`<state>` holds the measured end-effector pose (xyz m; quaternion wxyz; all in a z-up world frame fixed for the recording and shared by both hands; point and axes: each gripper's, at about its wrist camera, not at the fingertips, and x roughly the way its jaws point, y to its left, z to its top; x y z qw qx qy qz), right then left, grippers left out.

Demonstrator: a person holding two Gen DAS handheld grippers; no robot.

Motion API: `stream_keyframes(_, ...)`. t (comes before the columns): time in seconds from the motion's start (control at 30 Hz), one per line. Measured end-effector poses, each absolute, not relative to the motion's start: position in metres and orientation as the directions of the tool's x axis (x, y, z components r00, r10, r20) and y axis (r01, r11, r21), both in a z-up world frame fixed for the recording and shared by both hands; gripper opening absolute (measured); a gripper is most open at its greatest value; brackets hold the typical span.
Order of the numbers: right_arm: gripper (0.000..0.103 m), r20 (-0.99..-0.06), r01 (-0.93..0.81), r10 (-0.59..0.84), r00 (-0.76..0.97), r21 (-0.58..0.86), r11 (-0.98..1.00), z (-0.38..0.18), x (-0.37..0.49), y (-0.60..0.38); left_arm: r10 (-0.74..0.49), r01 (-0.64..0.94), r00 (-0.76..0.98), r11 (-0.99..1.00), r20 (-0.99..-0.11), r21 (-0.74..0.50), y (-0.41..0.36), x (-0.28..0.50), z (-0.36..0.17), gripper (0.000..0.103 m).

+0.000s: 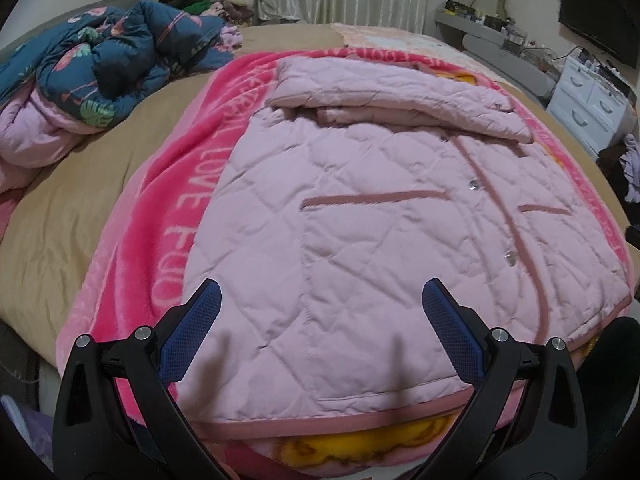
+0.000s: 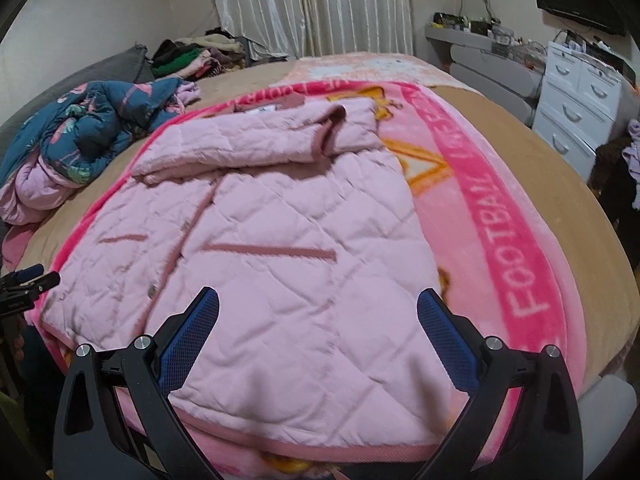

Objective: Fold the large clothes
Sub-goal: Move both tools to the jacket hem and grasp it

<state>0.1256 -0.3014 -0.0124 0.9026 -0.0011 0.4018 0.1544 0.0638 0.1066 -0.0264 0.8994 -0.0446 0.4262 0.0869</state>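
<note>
A light pink quilted jacket [image 1: 360,220] lies flat, front up, on a bright pink blanket [image 1: 160,208] on the bed. Its sleeves are folded across the chest near the collar [image 1: 384,92]. My left gripper [image 1: 320,300] is open and empty, just above the jacket's hem on the left half. In the right wrist view the same jacket [image 2: 280,248] lies on the blanket [image 2: 512,240]. My right gripper [image 2: 318,308] is open and empty, above the hem on the right half. The left gripper's tips [image 2: 28,276] show at the far left edge.
A blue flowered quilt [image 1: 104,64] and a pink garment [image 1: 32,136] are bunched at the bed's left. Folded clothes [image 2: 192,56] are piled at the head by the curtain. A white drawer unit [image 2: 576,96] and a grey shelf [image 2: 480,52] stand to the right.
</note>
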Motion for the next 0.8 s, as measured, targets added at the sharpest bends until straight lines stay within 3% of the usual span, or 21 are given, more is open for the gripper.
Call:
stream_keyframes(0.37,0.099,-0.768,-0.259,0.250,0.590,0.113,0.959,-0.028,0.121,-0.319,0.142,-0.275,0.554,0.961,-0.821,-0.020,0.149,0.049,-0.056,0.095)
stream_keyframes(0.67,0.099,-0.795,-0.243,0.227,0.562,0.104,0.964,-0.037,0.119,-0.329,0.004,-0.245,0.536,0.958,-0.844,-0.151,0.158,0.040,-0.071,0.095)
stream_keyframes(0.8,0.099,-0.805,-0.228,0.230,0.547,0.121,0.966,-0.040,0.118,-0.336,-0.007,-0.217,0.534,0.965,-0.846,-0.145,0.151,0.038,-0.074,0.095)
